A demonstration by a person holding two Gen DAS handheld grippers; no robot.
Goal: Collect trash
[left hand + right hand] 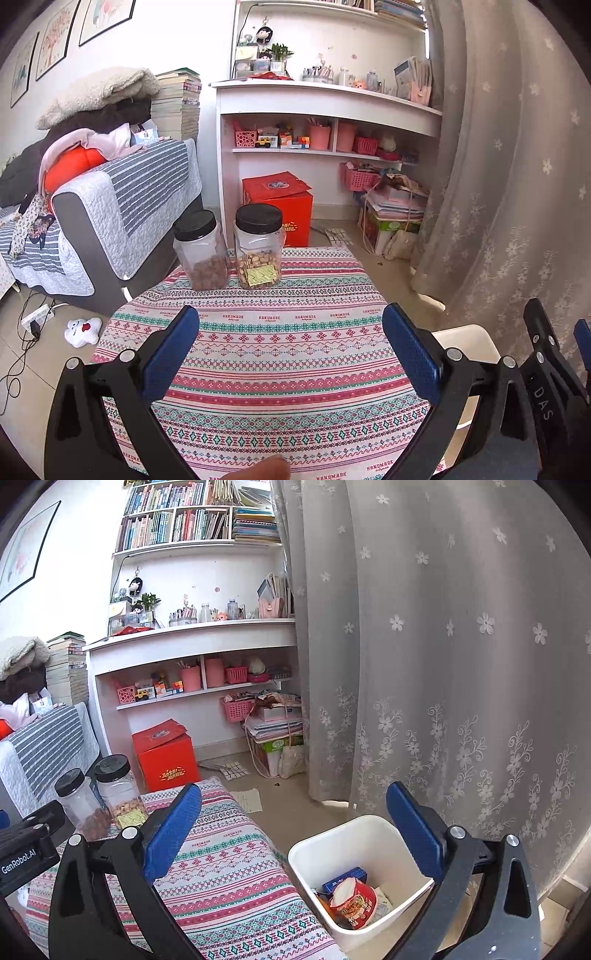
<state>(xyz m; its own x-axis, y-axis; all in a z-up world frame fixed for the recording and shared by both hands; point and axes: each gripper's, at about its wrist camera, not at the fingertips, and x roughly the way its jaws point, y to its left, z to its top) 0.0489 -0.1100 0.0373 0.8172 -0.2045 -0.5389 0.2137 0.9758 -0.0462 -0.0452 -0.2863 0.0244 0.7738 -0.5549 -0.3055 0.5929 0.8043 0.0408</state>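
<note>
A white trash bin (pixel 317 849) stands on the floor right of the table; inside lie a red instant-noodle cup (pixel 354 901), a blue carton (pixel 345 878) and some paper. My right gripper (pixel 295 812) hangs open above the bin's near side, nothing between its blue pads (pixel 173 827). My left gripper (pixel 291 325) is open over the patterned tablecloth (pixel 280 354), empty. The bin's rim (pixel 465 339) peeks out at the right in the left wrist view, with the other gripper's body (pixel 546 373) beside it.
Two black-lidded clear jars of snacks (pixel 201 251) (pixel 259 245) stand at the table's far edge. A red box (pixel 166 753), paper scraps (pixel 251 799), a sofa (pixel 122 210), a white plush toy (pixel 83 330), a power strip (pixel 37 317) and a lace curtain (pixel 443 664) surround the table.
</note>
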